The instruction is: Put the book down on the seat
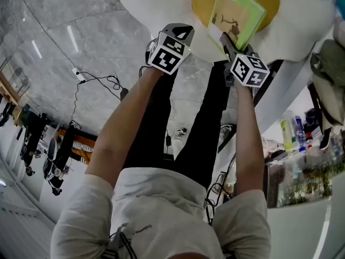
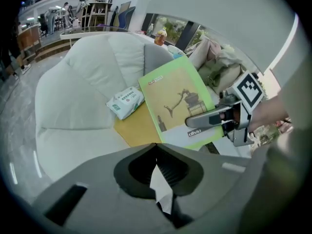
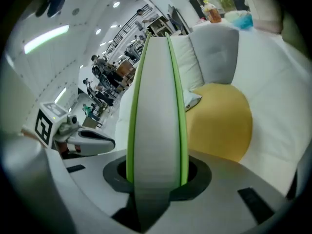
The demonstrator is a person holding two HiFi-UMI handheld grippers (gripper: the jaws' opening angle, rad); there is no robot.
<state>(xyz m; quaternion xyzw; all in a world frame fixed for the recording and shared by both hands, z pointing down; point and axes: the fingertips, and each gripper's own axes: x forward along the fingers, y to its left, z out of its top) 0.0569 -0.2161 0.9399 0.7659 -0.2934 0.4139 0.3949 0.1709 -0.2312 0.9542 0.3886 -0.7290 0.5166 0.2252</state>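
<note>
Over armchair [image 2: 73,106] seat's one yellow cushion [image 3: 219,121], near one tissue pack [image 2: 125,101]: right gripper [image 1: 229,41] clamped on one green book [image 1: 236,15]; left gripper [image 2: 156,147] closed, empty.

Pale grey short-sleeved T-shirt [image 1: 161,209] w/ a small line of dark print on the chest (too small to read). Black trousers [image 1: 202,128], light shoes [image 1: 180,133]. Dark cables [image 1: 121,239] at the collar. Left gripper [image 1: 181,32] and right gripper [image 1: 225,39] are both matt grey, smooth-shelled, each w/ a white cube [image 1: 170,54] of black square markers at the rear. Inside: black ribbed pads [image 2: 168,172] in a dark-rimmed throat.
</note>
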